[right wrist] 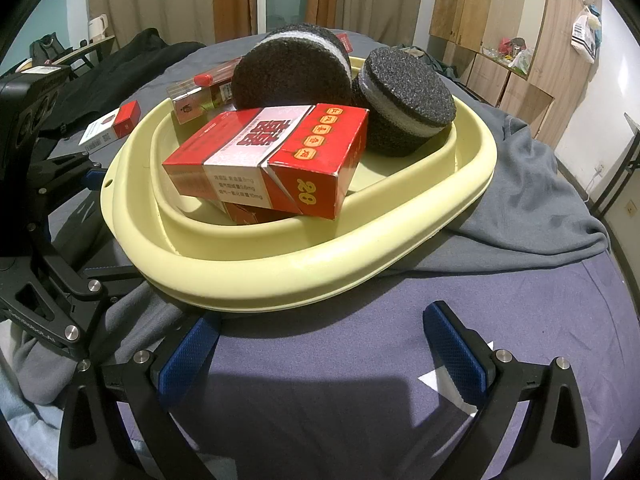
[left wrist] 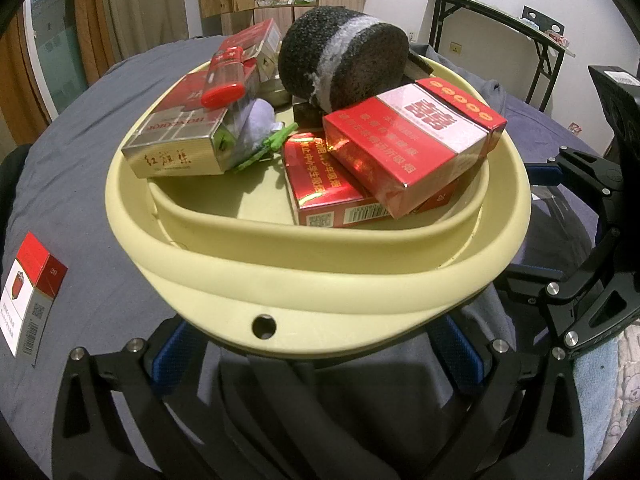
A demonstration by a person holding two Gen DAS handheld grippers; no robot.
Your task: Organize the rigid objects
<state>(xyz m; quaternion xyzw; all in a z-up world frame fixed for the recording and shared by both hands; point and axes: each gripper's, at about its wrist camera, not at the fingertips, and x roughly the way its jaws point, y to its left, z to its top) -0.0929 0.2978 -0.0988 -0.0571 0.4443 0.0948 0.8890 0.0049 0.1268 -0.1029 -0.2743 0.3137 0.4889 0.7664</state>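
A pale yellow basin [left wrist: 320, 280] sits on a blue-grey sheet; it also shows in the right wrist view [right wrist: 304, 268]. It holds red cigarette boxes [left wrist: 408, 144], a silver and red box [left wrist: 180, 136], a red lighter [left wrist: 224, 80], a green clip [left wrist: 268, 148] and black round sponges [left wrist: 344, 60], [right wrist: 404, 108]. One red and white box [left wrist: 32, 300] lies outside it on the sheet at left. My left gripper [left wrist: 320, 360] is open, its fingers spread under the basin's near rim. My right gripper [right wrist: 324, 356] is open and empty, just short of the basin.
The right gripper's body [left wrist: 592, 280] stands close to the basin's right side. A crumpled grey cloth [right wrist: 528, 192] lies beside the basin. A folding table [left wrist: 500, 20] and wooden cabinets [right wrist: 500, 40] stand beyond the bed.
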